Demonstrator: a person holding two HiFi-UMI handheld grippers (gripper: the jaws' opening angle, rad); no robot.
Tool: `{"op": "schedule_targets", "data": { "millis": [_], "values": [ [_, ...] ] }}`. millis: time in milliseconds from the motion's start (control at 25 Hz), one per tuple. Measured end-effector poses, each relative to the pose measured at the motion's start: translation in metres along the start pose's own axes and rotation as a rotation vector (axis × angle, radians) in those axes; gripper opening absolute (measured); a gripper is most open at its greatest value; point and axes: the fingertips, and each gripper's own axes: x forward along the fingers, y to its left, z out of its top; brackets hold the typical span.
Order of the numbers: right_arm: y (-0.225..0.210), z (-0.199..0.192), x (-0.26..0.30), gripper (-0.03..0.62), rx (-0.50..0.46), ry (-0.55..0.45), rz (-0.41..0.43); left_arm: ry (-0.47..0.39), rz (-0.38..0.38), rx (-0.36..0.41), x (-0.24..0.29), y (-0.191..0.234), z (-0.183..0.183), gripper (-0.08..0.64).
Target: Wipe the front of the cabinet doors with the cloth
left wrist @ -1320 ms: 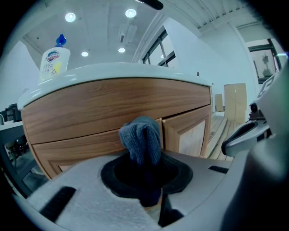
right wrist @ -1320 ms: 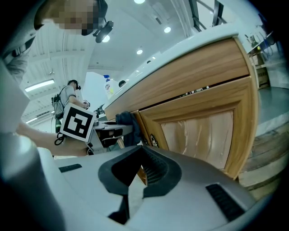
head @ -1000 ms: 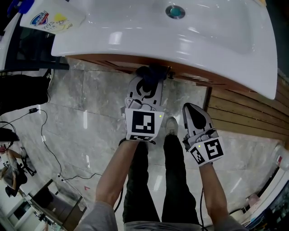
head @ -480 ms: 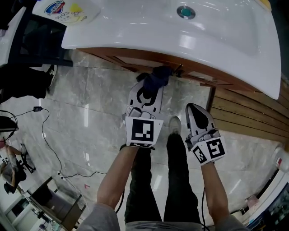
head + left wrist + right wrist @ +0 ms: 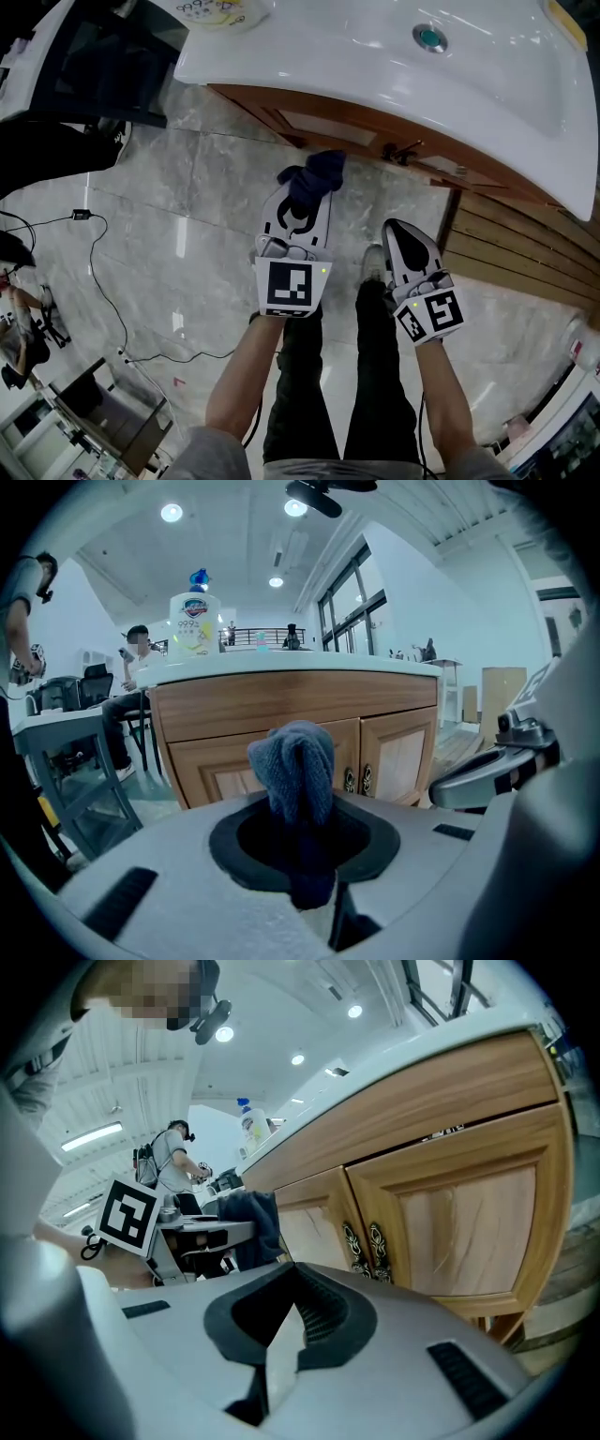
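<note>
My L hand-held gripper [image 5: 302, 199] is clamped on the cloth [image 5: 315, 172], near the cabinet doors [image 5: 323, 127], not touching. R hand-held gripper [image 5: 397, 230] closed, empty. To do: press cloth flat on panel, even strokes.

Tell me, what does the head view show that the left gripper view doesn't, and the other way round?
Only the head view: the white sink basin's drain, the grey marble floor and the person's black-trousered legs. Only the left gripper view: round ceiling lights and tall windows. Both: the dark blue knitted cloth in the left gripper's jaws, before the wooden cabinet doors.
</note>
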Motion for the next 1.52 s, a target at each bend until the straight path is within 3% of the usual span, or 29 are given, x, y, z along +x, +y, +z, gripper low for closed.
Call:
{"op": "schedule_targets", "data": {
  "millis": [480,1080,1520],
  "values": [
    [0.012,-0.009,0.016,0.011,-0.012,0.019,-0.009,0.036,0.089,-0.090,0.004,0.060,-0.043,0.074],
    [0.001,-0.018,0.037,0.011,-0.004,0.019,-0.087,0.054,0.116,-0.052,0.048,0.119,-0.078,0.074],
    [-0.003,-0.021,0.047,0.011,0.007,0.027,-0.114,0.052,0.111,-0.054,0.069,0.136,-0.081,0.074]
  ]
}}
